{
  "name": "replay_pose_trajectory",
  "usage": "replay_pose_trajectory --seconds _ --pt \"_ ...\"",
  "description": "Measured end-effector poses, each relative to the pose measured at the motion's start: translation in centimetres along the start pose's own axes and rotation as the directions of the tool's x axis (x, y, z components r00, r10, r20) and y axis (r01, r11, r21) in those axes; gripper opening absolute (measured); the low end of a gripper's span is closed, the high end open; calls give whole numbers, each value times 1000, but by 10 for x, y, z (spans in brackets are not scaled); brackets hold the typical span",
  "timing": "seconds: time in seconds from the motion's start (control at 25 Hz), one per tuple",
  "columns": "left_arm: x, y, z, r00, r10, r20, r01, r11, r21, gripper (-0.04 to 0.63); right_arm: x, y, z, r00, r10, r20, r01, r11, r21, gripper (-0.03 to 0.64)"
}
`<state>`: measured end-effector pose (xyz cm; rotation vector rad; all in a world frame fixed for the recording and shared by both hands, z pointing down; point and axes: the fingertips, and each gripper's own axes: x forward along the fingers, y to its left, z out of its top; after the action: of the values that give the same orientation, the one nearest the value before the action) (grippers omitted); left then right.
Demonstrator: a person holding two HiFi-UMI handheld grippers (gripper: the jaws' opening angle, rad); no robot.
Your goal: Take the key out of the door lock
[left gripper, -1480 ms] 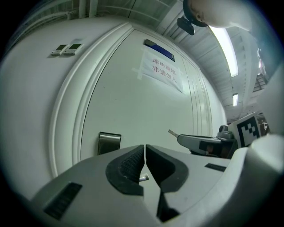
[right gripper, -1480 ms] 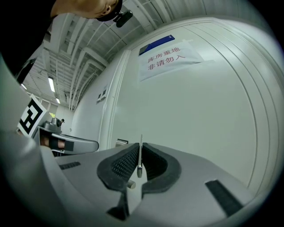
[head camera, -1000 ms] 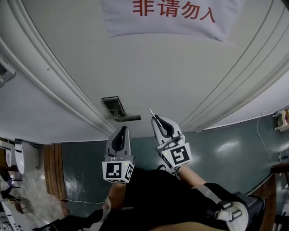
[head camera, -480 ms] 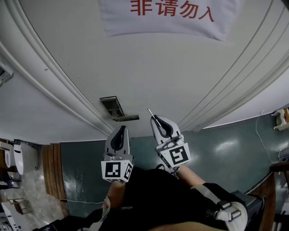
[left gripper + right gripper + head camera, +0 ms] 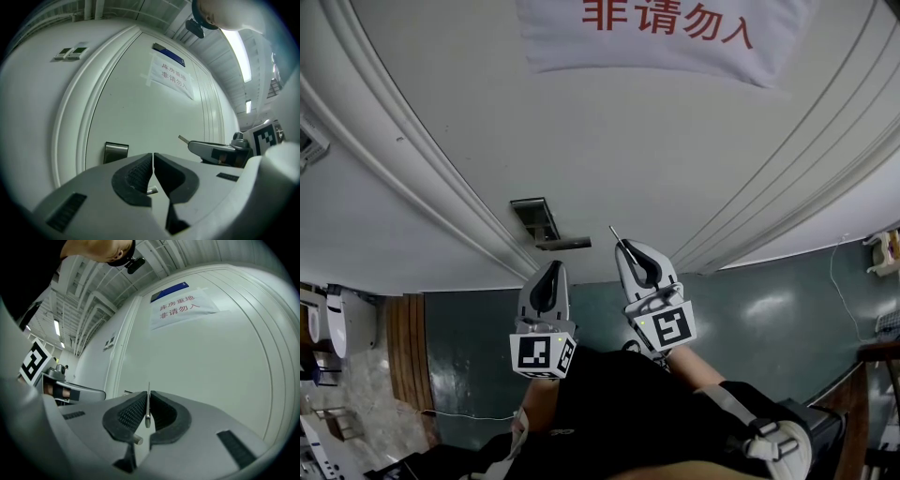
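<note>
1. Key (image 5: pixel 148 413) stands edge-on between the ribbed pads of the right tool (image 5: pixel 148 395). The jaws are pressed together on its flat sides, and the thin blade pokes out past the tips toward the door (image 5: pixel 609 141).
2. Gripping the flats rather than the edges probably keeps the blade from twisting or slipping, since the pads bear on its broadest faces.
3. In the head view the blade tip sits just right of centre. It is free in the air and clear of the lock plate (image 5: pixel 534 220), which lies to its left. Judging from that gap, the key is already out of the lock and the task looks as good as done.
4. The left tool (image 5: pixel 153 155) shows at the lower middle of its own view with its jaws drawn together and nothing between the pads. It hangs beside the right tool and just below the lock plate, taking no part in the grip. It seems to be kept out of the way, since pulling the key needs only one tool.
5. The lock plate is a dark metal rectangle near the door's moulded frame, with a short bar jutting from its lower end.
6. Farther out, a paper notice (image 5: pixel 666 33) with red print is taped across the door at the top of the head view.
</note>
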<state>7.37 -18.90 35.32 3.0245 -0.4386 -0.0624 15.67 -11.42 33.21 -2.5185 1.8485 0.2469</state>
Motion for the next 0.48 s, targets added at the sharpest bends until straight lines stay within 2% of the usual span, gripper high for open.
replay_pose_trajectory --seconds 0.48 --pt "-8 10 -4 1000 26 6 -25 999 -26 29 0 5 -5 1000 19 -14 -18 999 38 31"
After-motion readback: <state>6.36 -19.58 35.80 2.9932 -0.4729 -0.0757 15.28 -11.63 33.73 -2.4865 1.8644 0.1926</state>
